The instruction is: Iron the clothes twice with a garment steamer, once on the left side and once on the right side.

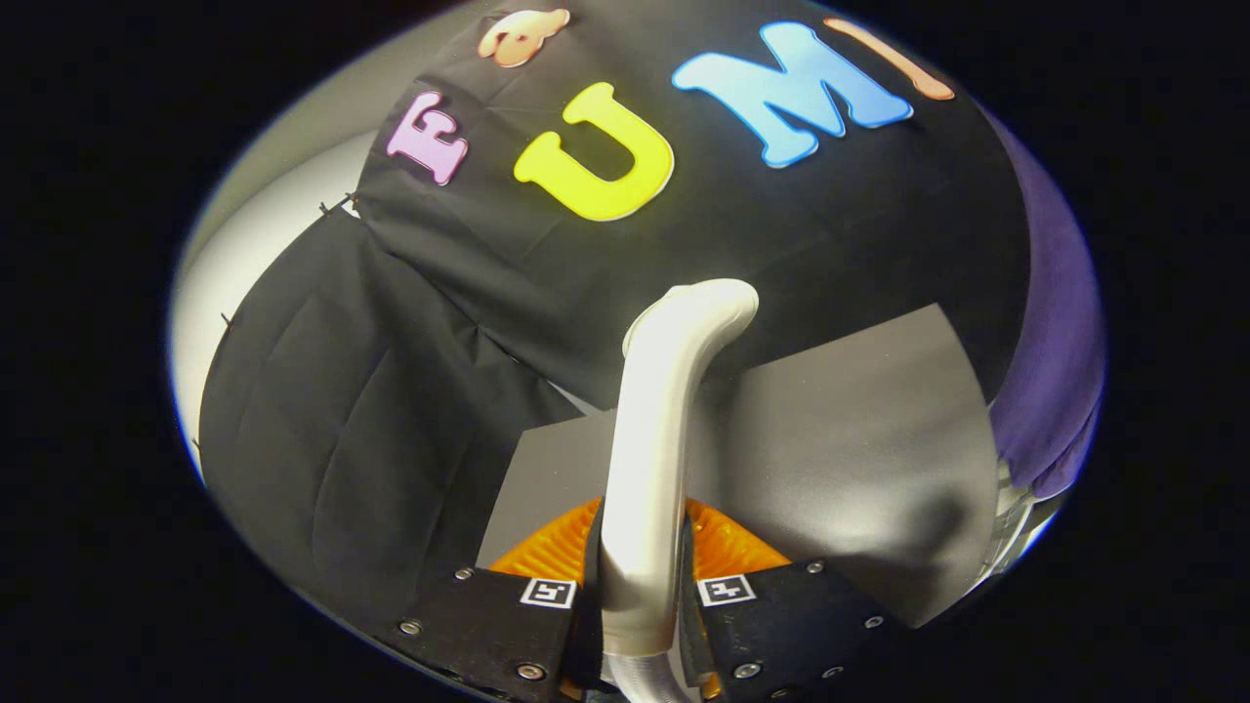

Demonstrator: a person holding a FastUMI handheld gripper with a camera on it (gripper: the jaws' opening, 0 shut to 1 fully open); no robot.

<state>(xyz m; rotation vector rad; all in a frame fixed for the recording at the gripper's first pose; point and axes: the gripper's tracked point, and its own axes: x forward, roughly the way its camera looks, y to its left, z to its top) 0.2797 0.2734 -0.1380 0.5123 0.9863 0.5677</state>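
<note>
Tongs (640,576) tight on steamer handle (664,410), seemingly airborne

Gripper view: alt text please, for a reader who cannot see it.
The gripper is shut on the garment steamer, its pale handle rising from between the fingers and bending at the top. Beyond lie a grey table and purple cloth.

The claw (640,586) pointed forward, tilted. Its two fingers (547,561) pressed from either side on a handle (654,439) between them.
</note>
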